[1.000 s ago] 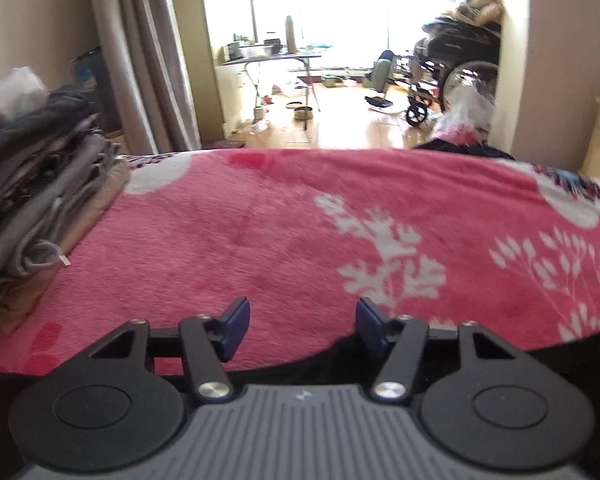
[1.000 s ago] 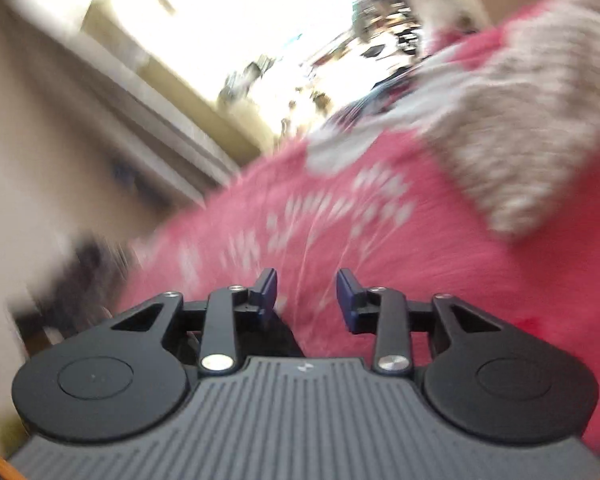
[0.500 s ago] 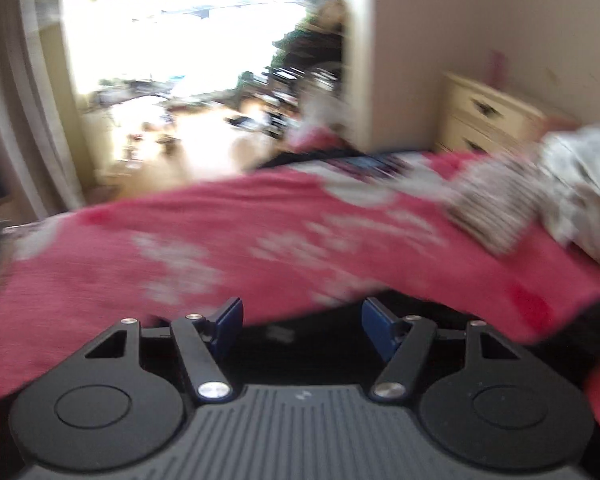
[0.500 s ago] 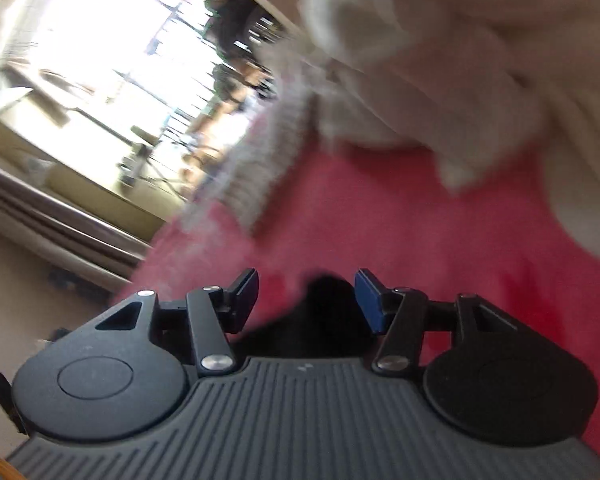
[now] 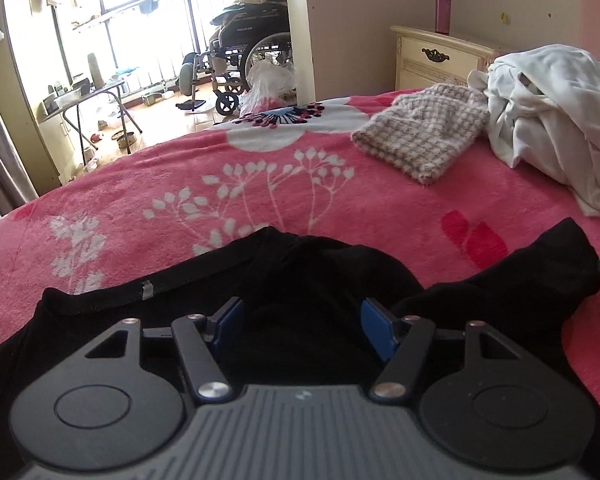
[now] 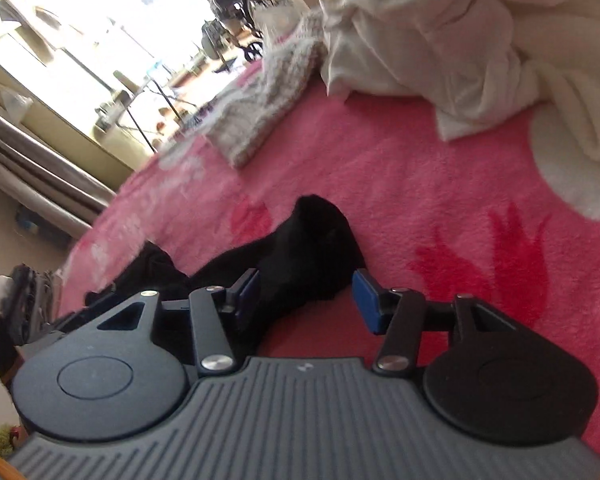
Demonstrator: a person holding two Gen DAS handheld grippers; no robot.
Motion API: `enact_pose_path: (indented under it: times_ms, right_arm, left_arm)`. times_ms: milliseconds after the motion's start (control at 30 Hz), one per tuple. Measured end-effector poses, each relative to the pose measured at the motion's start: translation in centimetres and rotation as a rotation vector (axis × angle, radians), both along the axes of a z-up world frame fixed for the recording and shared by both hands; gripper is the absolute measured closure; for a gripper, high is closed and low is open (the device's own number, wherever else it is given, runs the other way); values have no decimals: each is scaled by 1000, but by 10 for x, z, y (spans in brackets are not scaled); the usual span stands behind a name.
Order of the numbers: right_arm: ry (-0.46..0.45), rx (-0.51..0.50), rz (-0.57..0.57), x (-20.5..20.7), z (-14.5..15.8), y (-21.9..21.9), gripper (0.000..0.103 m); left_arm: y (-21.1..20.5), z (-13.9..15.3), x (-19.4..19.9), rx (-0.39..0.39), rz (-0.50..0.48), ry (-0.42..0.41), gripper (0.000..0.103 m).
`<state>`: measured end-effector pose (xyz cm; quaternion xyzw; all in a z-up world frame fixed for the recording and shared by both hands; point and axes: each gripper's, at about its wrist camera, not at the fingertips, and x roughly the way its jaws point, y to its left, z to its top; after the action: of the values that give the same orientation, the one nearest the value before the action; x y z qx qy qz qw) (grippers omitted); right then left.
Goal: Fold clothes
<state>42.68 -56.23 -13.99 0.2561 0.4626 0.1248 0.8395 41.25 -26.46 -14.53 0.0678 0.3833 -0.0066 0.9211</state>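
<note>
So the left tool (image 5: 302, 326) sits low over a black, soft-looking garment (image 5: 300, 276) spread on the bed, blue pads wide apart and not pinching anything; the dark cloth just lies under and between them. A hemmed edge with a small grey tag (image 5: 147, 289) runs off to the left of the tool, and a bunched part of the garment rises to the right of it.

The right tool (image 6: 306, 294) is over the other end of the same black garment (image 6: 312, 248). Its jaws are closing, and a narrow, sleeve-like end of the cloth pokes up between the pads, closer to the left pad, but neither pad is pressing on it as far as I can see.

Everything rests on a fuzzy pink blanket with white flower prints (image 5: 260, 184). Further out there's a folded beige-and-white knitted piece (image 5: 420, 132), and just beside that a crumpled white pile of clothes (image 5: 552, 120). Past the bed, a cream nightstand (image 5: 436, 60) and a wheelchair (image 5: 244, 52) by the window.
</note>
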Motion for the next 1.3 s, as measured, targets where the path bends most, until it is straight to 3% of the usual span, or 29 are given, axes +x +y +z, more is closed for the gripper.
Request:
enact_pose_path:
  times_ms: [67, 100, 200, 567, 933, 1067, 1167, 1233, 1300]
  right_arm:
    - [28, 16, -8, 4, -9, -1, 75]
    - [32, 31, -12, 5, -12, -2, 89]
    - [8, 73, -25, 3, -10, -6, 99]
    - [-105, 264, -144, -3, 32, -42, 100]
    - [-90, 296, -238, 35, 20, -51, 101]
    - [-122, 244, -242, 55, 7, -50, 97]
    - [-78, 260, -264, 50, 0, -59, 91]
    - [-36, 245, -252, 44, -6, -61, 65]
    - [5, 234, -236, 41, -11, -63, 56]
  left_arm:
    - [1, -2, 1, 10, -1, -1, 37]
    - [1, -2, 2, 12, -1, 0, 37]
    - [2, -4, 3, 18, -4, 4, 37]
    - [7, -12, 8, 48, 3, 0, 37]
    - [14, -20, 12, 86, 41, 19, 37]
    - [12, -21, 12, 95, 43, 18, 37]
    - [12, -23, 11, 97, 42, 19, 37]
    - [12, -23, 11, 94, 42, 20, 36]
    - [13, -23, 12, 89, 42, 21, 36]
